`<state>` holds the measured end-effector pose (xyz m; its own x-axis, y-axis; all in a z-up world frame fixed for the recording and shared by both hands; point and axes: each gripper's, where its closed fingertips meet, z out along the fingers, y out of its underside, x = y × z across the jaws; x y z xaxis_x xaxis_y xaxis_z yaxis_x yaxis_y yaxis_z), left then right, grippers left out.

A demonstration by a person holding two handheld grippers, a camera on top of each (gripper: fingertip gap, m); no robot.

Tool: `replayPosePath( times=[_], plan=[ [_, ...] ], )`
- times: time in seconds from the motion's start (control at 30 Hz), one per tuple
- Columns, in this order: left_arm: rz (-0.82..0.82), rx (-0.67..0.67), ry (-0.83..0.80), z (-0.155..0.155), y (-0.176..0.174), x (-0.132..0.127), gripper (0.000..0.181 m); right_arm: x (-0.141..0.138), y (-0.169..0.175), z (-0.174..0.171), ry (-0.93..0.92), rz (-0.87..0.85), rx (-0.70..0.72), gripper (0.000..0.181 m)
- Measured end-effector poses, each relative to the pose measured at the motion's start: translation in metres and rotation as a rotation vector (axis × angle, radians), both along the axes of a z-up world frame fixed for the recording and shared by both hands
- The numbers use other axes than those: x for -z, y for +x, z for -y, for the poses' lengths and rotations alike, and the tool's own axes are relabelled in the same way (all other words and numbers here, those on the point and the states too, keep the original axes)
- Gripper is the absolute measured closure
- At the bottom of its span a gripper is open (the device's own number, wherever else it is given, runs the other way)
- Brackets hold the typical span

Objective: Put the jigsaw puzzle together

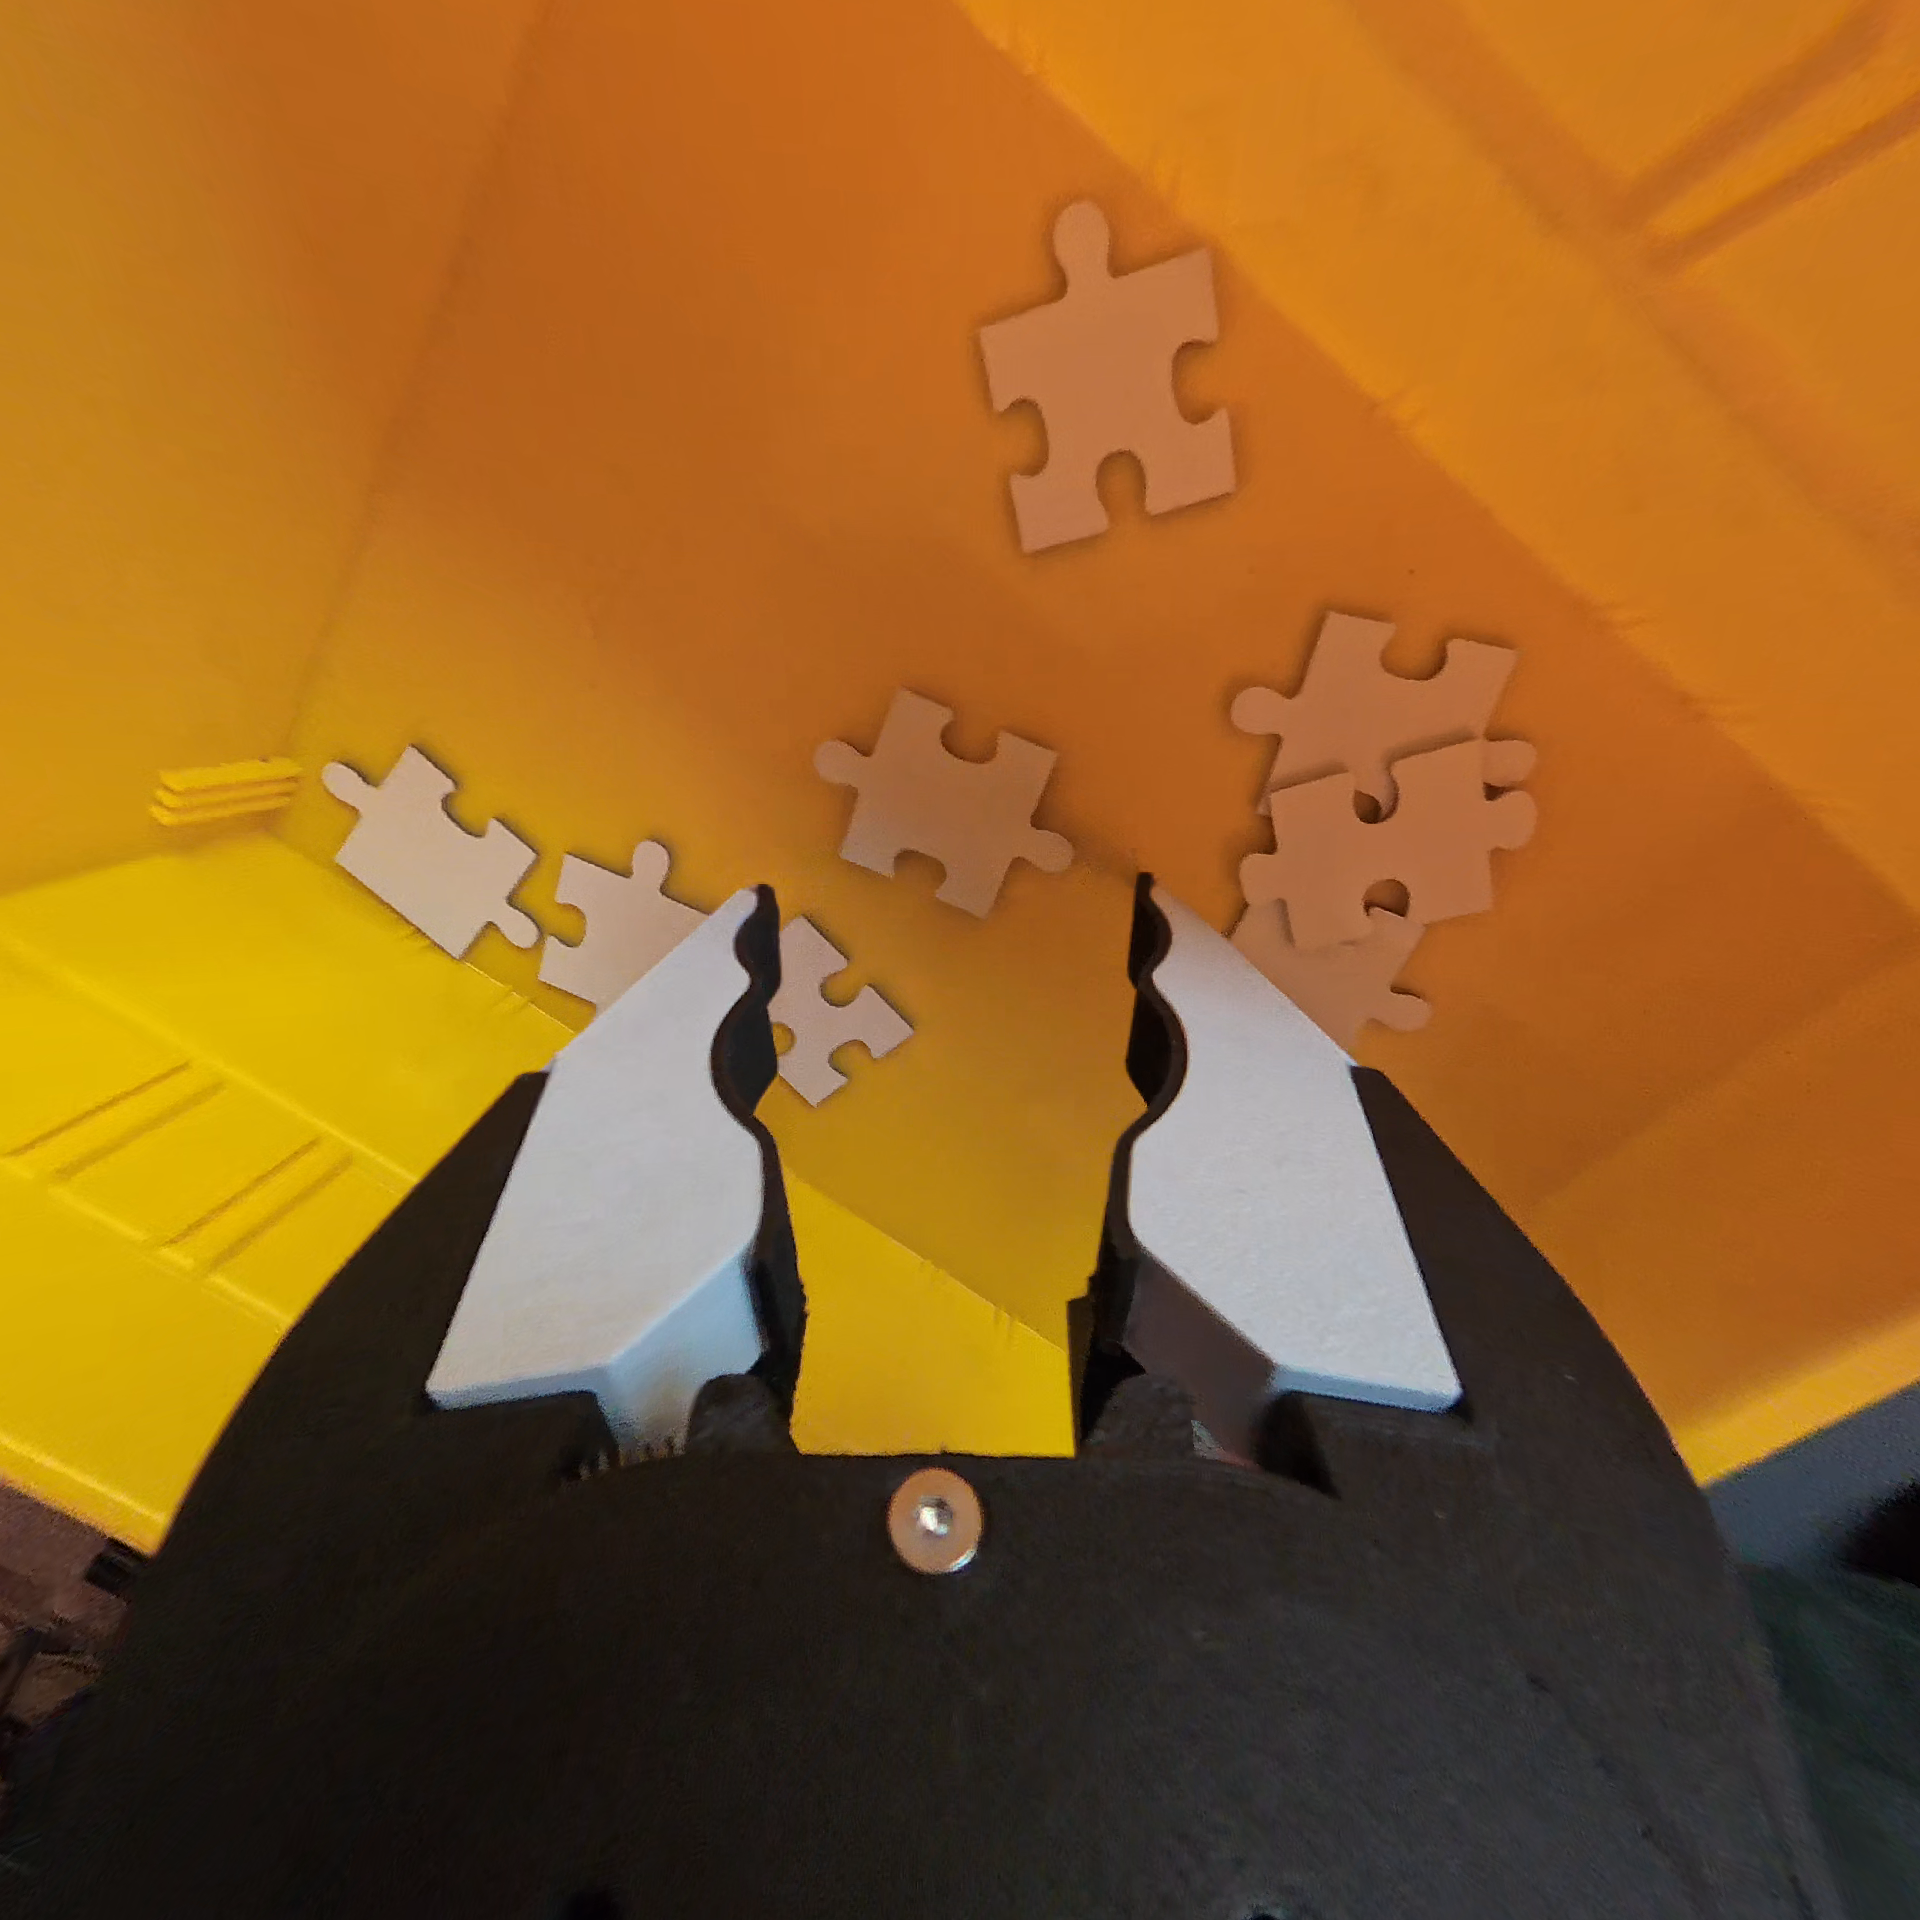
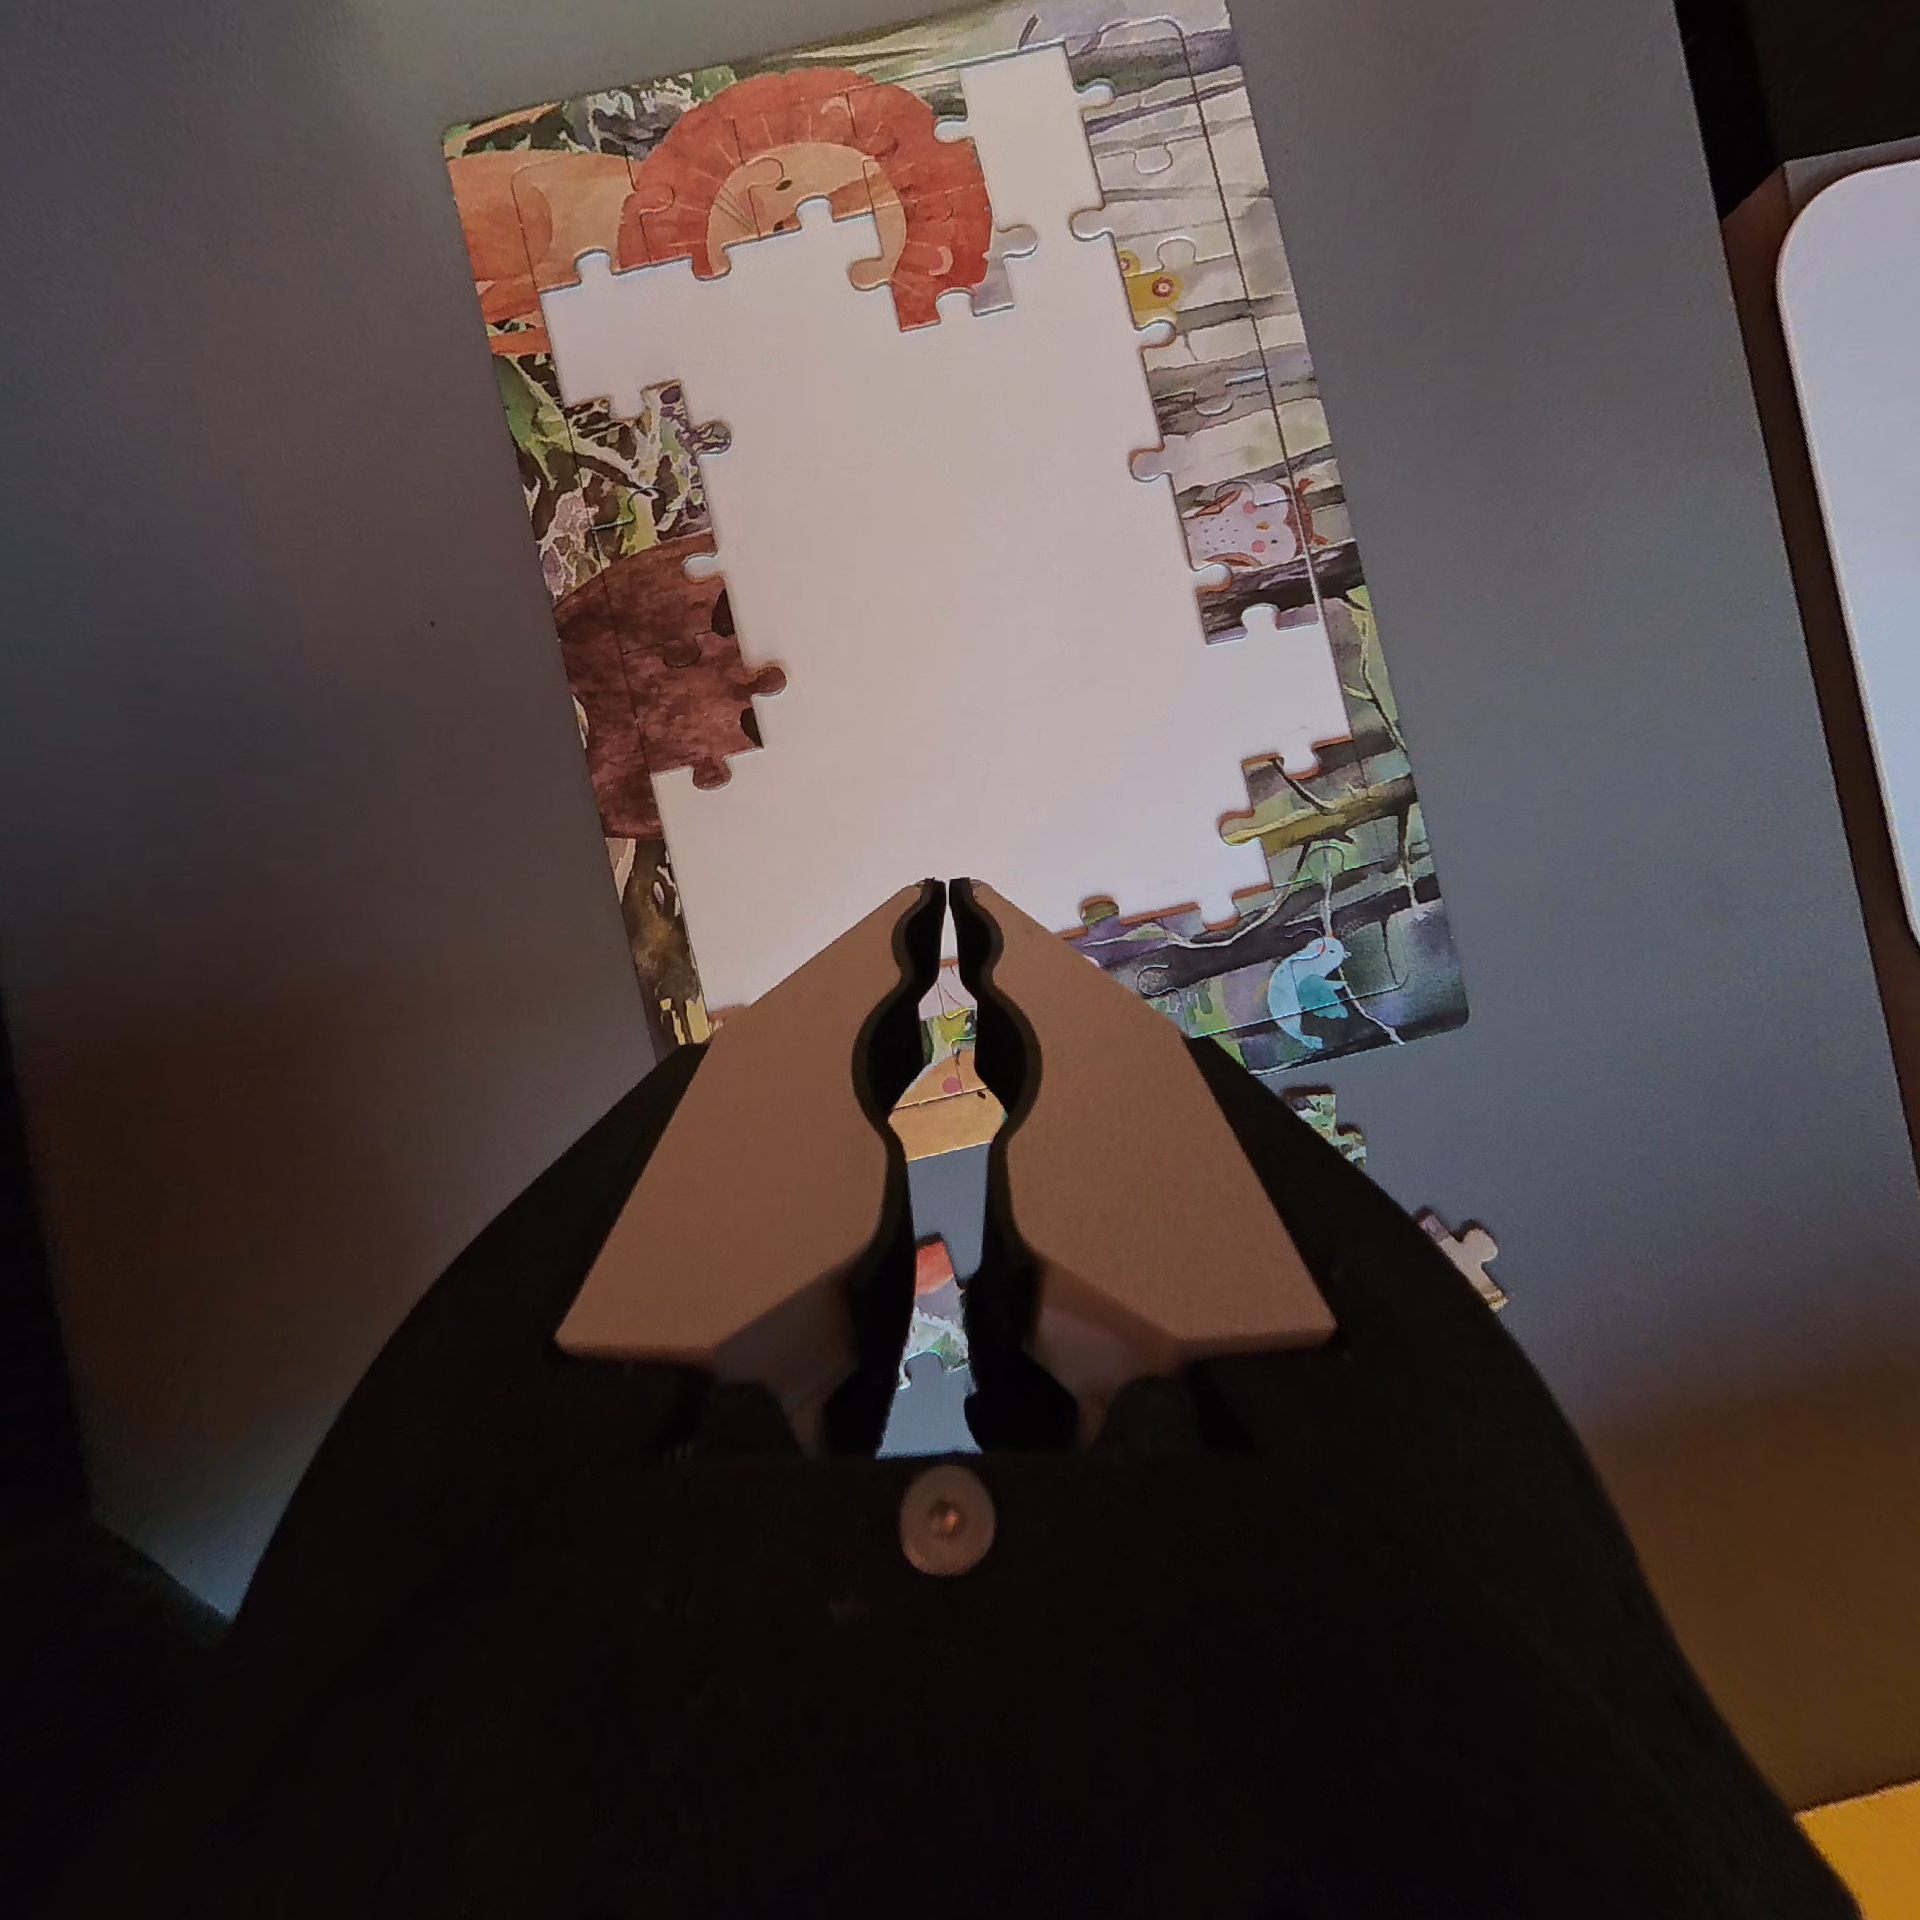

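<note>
Jigsaw puzzle [image 2: 935, 582] lies half-filled on the grey bench [image 2: 260, 623]; blank-backed loose pieces [image 1: 1107, 384] scatter in a yellow bin [image 1: 260, 1039]. Left claw [image 1: 951, 894] gapes; right claw [image 2: 951, 883] nearly closed, empty. No legible writing.

Loose puzzle pieces in a bin; partly built puzzle on the worktop.
In the bin [image 1: 644, 436], one piece [image 1: 1112, 384] lies farthest back, one [image 1: 940, 821] centrally, a stack of pieces [image 1: 1377, 800] overlapping to its right, others [image 1: 436, 852] along the left wall. The puzzle board [image 2: 935, 582] lies flat on the worktop [image 2: 260, 623], two loose pieces [image 2: 1465, 1257] near its front right corner.
</note>
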<state>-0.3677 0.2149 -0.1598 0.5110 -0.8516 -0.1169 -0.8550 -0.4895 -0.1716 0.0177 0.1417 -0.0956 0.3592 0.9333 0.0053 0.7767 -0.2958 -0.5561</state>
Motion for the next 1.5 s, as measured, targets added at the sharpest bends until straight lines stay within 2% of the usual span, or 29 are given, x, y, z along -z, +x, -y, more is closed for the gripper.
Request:
replayPosePath(
  times=[0.07,0.17,0.27,0.37,0.4,0.57,0.8,0.93,1.17,1.37,1.5],
  plan=[
    [0.021,0.001,-0.008,0.006,0.005,-0.008,0.114,-0.001,0.001,0.000,0.001,0.000,0.003,0.179],
    [0.112,0.054,-0.088,0.032,0.031,-0.022,0.114,-0.001,0.002,0.000,0.002,-0.003,0.005,0.179],
    [0.047,0.077,-0.136,0.046,0.035,-0.018,0.113,-0.001,0.002,0.000,0.004,0.000,0.003,0.179],
    [0.007,0.091,-0.161,0.047,0.035,-0.007,0.119,-0.002,0.012,-0.003,0.015,0.044,0.041,0.179],
    [0.003,0.085,-0.177,0.047,0.036,-0.004,0.116,-0.004,0.018,-0.005,0.021,0.044,0.063,0.179],
    [-0.048,0.090,-0.197,0.050,0.033,0.003,0.119,-0.028,0.033,-0.012,0.072,-0.055,0.137,0.180],
    [-0.086,0.095,-0.203,0.052,0.035,0.004,0.125,-0.047,0.042,-0.007,0.107,-0.125,0.144,0.180],
    [-0.090,0.129,-0.220,0.056,0.038,0.004,0.138,-0.061,0.045,-0.005,0.127,-0.190,0.149,0.180],
    [-0.103,0.151,-0.207,0.057,0.035,0.002,0.145,-0.059,0.040,-0.004,0.116,-0.193,0.128,0.180],
    [-0.075,0.142,-0.166,0.054,0.029,-0.010,0.167,-0.055,0.038,-0.004,0.104,-0.185,0.119,0.180],
    [-0.060,0.136,-0.169,0.052,0.027,-0.011,0.168,-0.053,0.036,-0.004,0.101,-0.178,0.115,0.180]
  ],
)
